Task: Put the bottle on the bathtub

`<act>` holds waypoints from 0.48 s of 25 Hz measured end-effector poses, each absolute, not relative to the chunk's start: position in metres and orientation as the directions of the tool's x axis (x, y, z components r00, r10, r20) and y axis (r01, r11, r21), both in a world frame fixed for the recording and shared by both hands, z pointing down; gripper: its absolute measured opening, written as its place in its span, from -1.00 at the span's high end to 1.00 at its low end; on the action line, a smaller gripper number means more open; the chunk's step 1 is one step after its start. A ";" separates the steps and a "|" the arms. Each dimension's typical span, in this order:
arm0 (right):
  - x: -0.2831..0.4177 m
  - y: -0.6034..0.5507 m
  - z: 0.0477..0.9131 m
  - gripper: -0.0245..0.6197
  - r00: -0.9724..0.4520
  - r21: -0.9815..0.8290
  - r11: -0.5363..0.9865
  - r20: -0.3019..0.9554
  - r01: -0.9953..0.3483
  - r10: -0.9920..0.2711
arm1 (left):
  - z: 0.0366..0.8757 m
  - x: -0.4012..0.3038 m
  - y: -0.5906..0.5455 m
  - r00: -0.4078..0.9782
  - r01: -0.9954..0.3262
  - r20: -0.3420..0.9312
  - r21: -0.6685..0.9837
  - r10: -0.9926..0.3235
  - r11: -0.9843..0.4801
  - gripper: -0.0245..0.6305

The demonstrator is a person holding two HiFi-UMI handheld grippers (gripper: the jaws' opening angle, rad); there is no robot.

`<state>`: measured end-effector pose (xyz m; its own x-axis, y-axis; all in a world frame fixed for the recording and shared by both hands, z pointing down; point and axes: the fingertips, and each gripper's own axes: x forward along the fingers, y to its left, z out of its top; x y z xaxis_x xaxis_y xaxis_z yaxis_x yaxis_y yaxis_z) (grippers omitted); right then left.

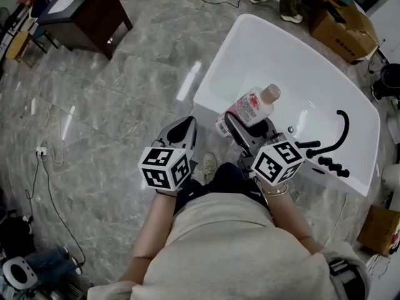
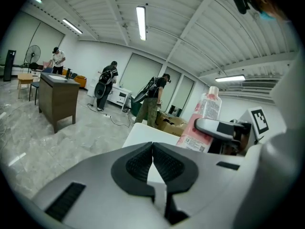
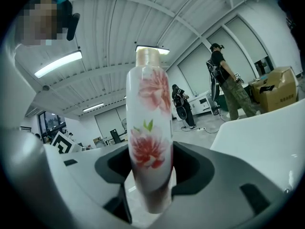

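A white bottle [image 1: 250,108] with pink flower print and a beige cap is held in my right gripper [image 1: 236,128], whose jaws are shut on its lower body. In the right gripper view the bottle [image 3: 149,137] stands up between the jaws, which press its sides. It hangs over the near rim of the white bathtub [image 1: 231,49]. My left gripper [image 1: 185,130] is beside it on the left, over the floor, jaws shut with nothing between them; its pads [image 2: 163,164] meet at the tips. The left gripper view shows the bottle [image 2: 202,120] at right.
A black faucet with a curved hose [image 1: 331,145] sits on the tub's right rim. A dark wooden cabinet [image 1: 84,11] stands far left. Cardboard boxes [image 1: 344,24] lie beyond the tub, and cables [image 1: 47,167] run across the grey marble floor. People [image 2: 155,99] stand in the background.
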<state>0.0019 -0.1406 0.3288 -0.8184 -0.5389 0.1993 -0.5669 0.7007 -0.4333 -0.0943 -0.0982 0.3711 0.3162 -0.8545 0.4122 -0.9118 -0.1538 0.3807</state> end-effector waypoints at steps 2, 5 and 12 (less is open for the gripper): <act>0.003 -0.153 0.329 0.20 -0.825 -0.430 0.709 0.196 -0.559 -0.531 | 0.372 -0.093 -0.111 0.307 -0.917 0.411 0.370 -0.858 -0.150 0.90; 0.002 -0.167 0.329 0.20 -0.833 -0.437 0.715 0.191 -0.547 -0.520 | 0.371 -0.092 -0.127 0.303 -0.912 0.402 0.385 -0.864 -0.141 0.90; 0.004 -0.180 0.338 0.20 -0.831 -0.463 0.698 0.200 -0.547 -0.519 | 0.377 -0.089 -0.144 0.314 -0.911 0.413 0.384 -0.855 -0.149 0.90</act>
